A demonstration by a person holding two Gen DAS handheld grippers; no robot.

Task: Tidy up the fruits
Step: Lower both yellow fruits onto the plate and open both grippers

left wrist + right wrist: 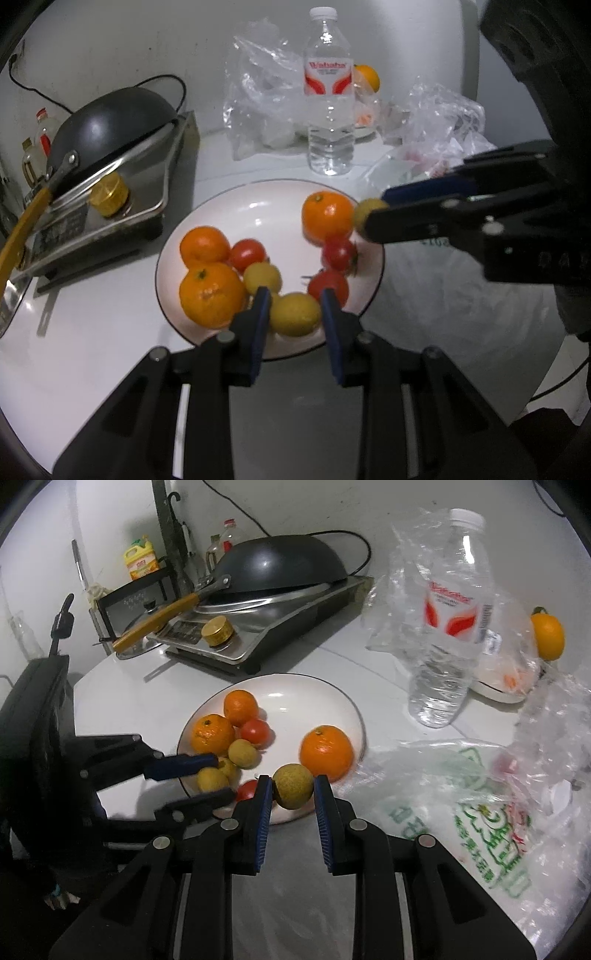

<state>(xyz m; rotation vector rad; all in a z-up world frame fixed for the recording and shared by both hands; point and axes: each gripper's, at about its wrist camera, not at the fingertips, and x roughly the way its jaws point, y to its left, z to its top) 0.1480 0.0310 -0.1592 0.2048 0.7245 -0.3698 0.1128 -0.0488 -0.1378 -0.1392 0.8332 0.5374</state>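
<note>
While most fruit already sits on the plate [332,690], right hand-held gripper [292,786] clamps a yellow-brown fruit [293,785] over its rim; left hand-held gripper [293,306] pinches a yellow fruit [294,314] on it. One orange fruit [547,637] remains beyond the bottle [448,635].

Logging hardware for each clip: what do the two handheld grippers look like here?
Both match. The left gripper and right gripper are matte black plastic, with angular linkage arms joined by round silver pivot pins. Each has two flat jaws faced with blue ribbed pads. Faint embossed lettering marks the right gripper's side in the left wrist view. No sleeve shows clearly.
</note>
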